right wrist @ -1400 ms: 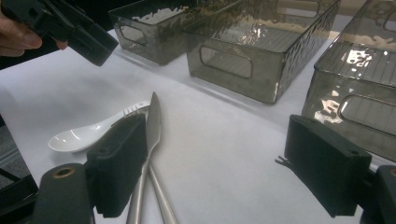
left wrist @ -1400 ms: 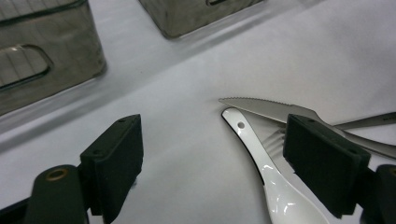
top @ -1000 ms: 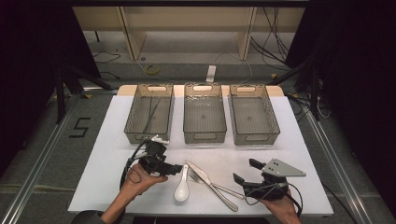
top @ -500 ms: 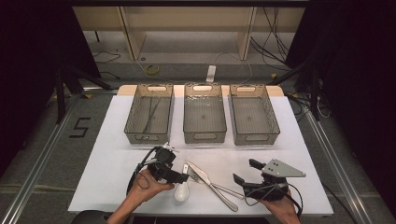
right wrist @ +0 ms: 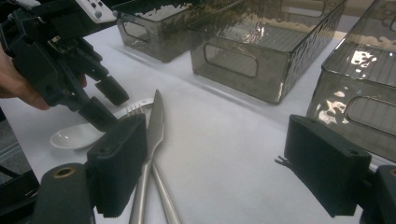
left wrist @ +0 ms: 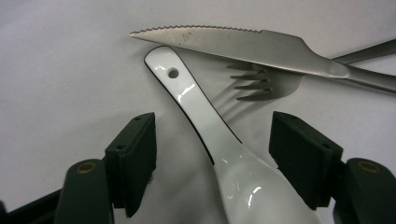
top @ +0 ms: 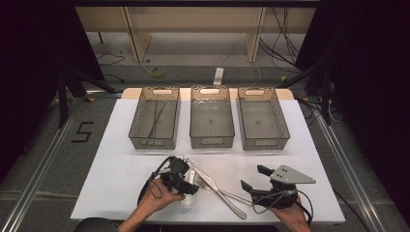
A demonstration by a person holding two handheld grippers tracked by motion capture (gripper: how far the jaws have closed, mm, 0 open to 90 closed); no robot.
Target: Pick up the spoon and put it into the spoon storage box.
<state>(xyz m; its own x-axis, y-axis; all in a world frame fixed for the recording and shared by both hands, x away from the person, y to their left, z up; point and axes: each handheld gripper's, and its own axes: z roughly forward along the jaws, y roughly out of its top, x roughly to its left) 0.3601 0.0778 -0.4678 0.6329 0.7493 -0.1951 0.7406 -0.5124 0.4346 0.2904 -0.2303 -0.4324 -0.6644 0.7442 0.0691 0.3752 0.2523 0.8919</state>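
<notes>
The left gripper (left wrist: 212, 154) is spread wide, one jaw on each side of the shiny white china spoon (left wrist: 219, 140) lying on the white table (top: 121, 169). No jaw touches it. The right gripper (top: 254, 178) is spread and holds nothing. On the floor is a black number 5 (top: 83, 131).

Two black handheld grippers, left gripper (top: 189, 180) and right gripper (top: 252, 178), with blocky rectangular pads, looping black cables; a grey triangular plate (top: 292, 175) tops the right one.

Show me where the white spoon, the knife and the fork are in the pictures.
white spoon (left wrist: 201, 109), left gripper view, on the middle of its handle.
knife (left wrist: 243, 42), left gripper view, on the flat of its serrated blade.
fork (left wrist: 275, 84), left gripper view, on its head behind the tines.
</notes>
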